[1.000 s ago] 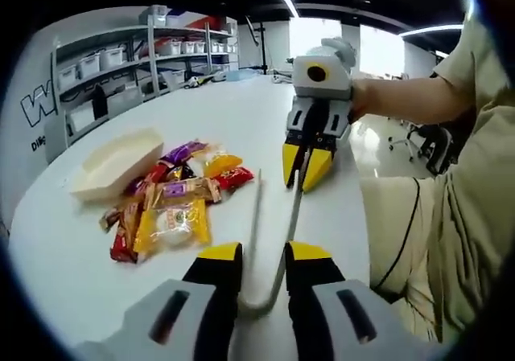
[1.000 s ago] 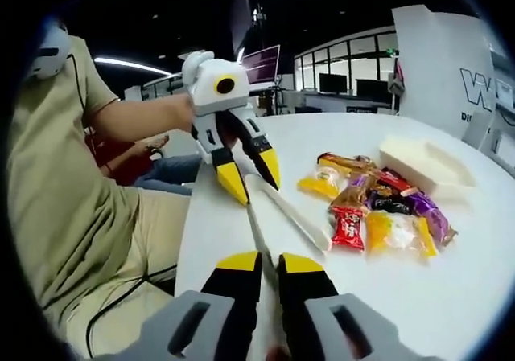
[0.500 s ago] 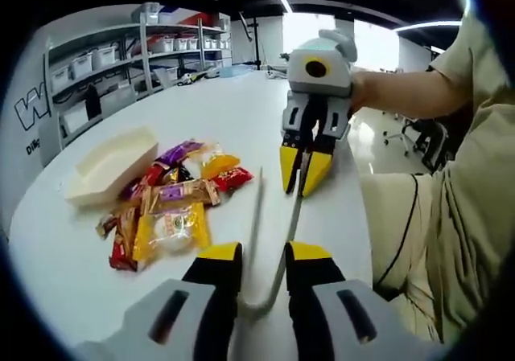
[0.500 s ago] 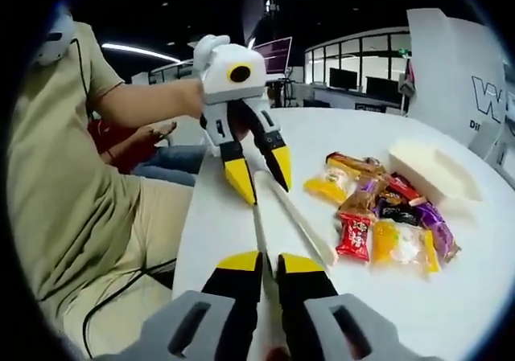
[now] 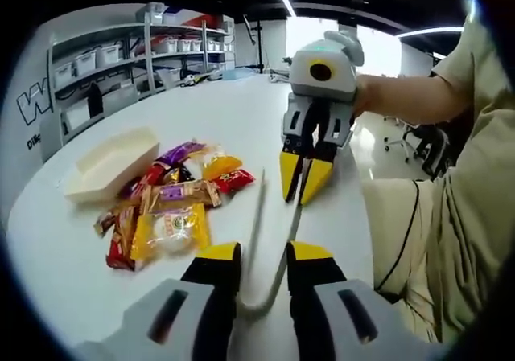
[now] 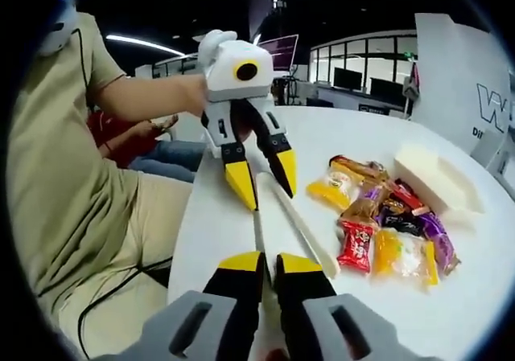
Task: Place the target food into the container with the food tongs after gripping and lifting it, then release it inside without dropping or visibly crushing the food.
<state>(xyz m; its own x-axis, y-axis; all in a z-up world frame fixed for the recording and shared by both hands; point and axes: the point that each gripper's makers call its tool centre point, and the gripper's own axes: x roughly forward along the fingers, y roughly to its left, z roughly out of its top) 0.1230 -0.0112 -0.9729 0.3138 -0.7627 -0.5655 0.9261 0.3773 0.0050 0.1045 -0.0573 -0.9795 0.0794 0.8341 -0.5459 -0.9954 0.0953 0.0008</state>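
2 grippers (image 5: 264,252) (image 6: 264,259) hold tongs (image 5: 273,240) beside snacks (image 5: 173,196).

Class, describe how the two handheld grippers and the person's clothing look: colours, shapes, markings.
Each gripper has a pale grey body, black linkages and yellow-tipped tapering jaws. The right gripper and left gripper each carry a rounded white housing with a yellow-ringed dark circle. The person wears a beige short-sleeved top with dark piping.

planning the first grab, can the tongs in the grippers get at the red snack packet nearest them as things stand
Probably yes: the red snack packet lies at the pile's near edge, with bare table between it and the tongs and nothing on top.
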